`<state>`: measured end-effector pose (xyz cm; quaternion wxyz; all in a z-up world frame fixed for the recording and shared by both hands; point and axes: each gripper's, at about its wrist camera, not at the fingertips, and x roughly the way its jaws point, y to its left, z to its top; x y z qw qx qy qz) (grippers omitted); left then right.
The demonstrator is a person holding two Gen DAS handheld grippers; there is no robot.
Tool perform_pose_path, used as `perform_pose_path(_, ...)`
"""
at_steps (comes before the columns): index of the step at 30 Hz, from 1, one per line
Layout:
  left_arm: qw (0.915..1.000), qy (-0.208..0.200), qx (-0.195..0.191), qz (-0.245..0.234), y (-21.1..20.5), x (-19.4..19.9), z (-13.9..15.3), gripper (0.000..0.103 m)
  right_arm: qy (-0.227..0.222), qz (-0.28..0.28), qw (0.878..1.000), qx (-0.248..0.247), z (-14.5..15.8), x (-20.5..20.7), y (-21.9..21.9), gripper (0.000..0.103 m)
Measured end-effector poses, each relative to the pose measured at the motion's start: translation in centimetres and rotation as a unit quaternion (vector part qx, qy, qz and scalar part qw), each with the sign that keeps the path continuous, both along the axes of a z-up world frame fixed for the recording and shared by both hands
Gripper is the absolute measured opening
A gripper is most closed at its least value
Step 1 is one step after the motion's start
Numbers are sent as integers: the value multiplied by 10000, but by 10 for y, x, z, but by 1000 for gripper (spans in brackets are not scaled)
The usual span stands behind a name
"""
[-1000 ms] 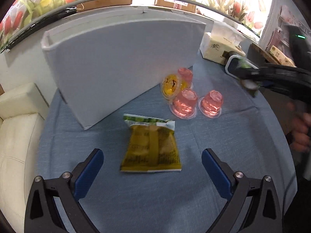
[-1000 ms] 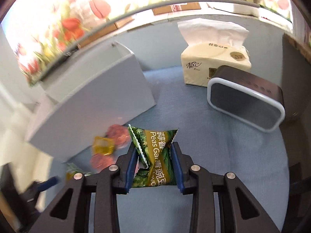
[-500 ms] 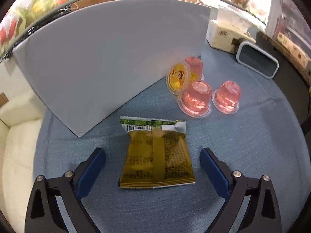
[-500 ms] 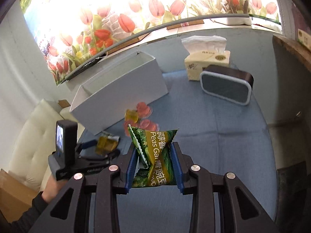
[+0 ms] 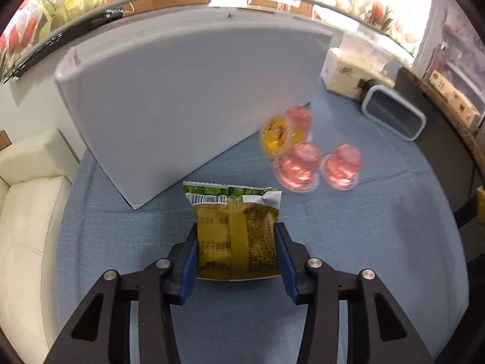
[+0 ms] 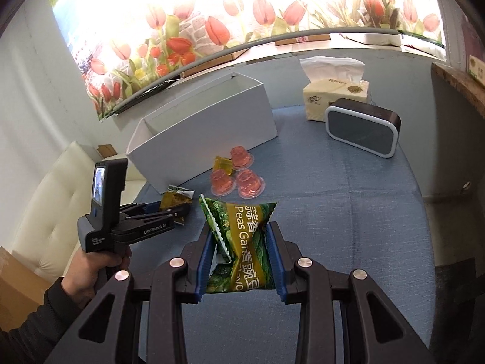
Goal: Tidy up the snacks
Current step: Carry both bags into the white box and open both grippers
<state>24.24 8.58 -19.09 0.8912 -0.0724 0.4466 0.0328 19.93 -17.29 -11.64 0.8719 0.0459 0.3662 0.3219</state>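
The left gripper (image 5: 236, 239) is closing its blue-padded jaws on a yellow snack packet (image 5: 235, 233), and the pads already touch both sides of it. That packet lies flat on the blue tablecloth (image 5: 348, 242), back side up with its barcode showing, near the table's left edge. A bare hand (image 6: 91, 264) in a dark sleeve holds this gripper's handle.

The right gripper (image 6: 239, 242) is clamped tight on a green pea snack packet (image 6: 239, 233), which stands upright between the pads and crumples at the waist, above the cloth toward the near edge.

Just beyond the yellow packet, a tall white box (image 5: 188, 97), open at the top, stands across the table's left half. To the right of its near corner sit four small jelly cups: three pink cups (image 5: 298, 166) upside down and one yellow cup (image 5: 277, 135) tipped on its side, clustered and touching near the middle of the table.

Toward the far right corner stand a dark speaker with a pale rim (image 6: 362, 130) and, behind it, a cream tissue box (image 6: 333, 91). A cream sofa (image 5: 27, 188) adjoins the table's left side. A tulip-patterned panel (image 6: 212, 27) runs along the wall behind.
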Motion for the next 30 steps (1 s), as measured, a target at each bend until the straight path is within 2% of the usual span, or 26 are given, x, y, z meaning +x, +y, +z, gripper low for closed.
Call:
perform_pose_path(6,9983,-522,-172,-194,-4,-32,51,50,-26,100,9999,46,2,-2,5,37)
perform_pose_path(13,9932,-1118,-118,-285,7,-50,117,50,-228,398,9989,-15,22,21,40,37)
perform_pose_path(16,9916,-1282,-70,-168,19,-41,141,50,-378,520,9979,-27,39,43,62,37)
perform_pose_path(19,9902,-1389,-135,-108,34,-23,158,50,-288,755,9966,170,59,79,90,37)
perform_pose_path(22,9894,-1414,-321,-5,55,1,164,50,-558,788,9953,8,82,110,127,37)
perform_pose_path(25,9899,-1361,-371,143,81,28,164,50,-272,920,9951,219,94,151,160,37)
perform_pose_path(27,9894,-1354,-509,146,94,43,160,50,-319,818,9961,-2,99,175,185,37)
perform_pose_path(30,9914,-1210,-471,184,106,68,149,50,-420,772,9953,-415,97,201,213,37)
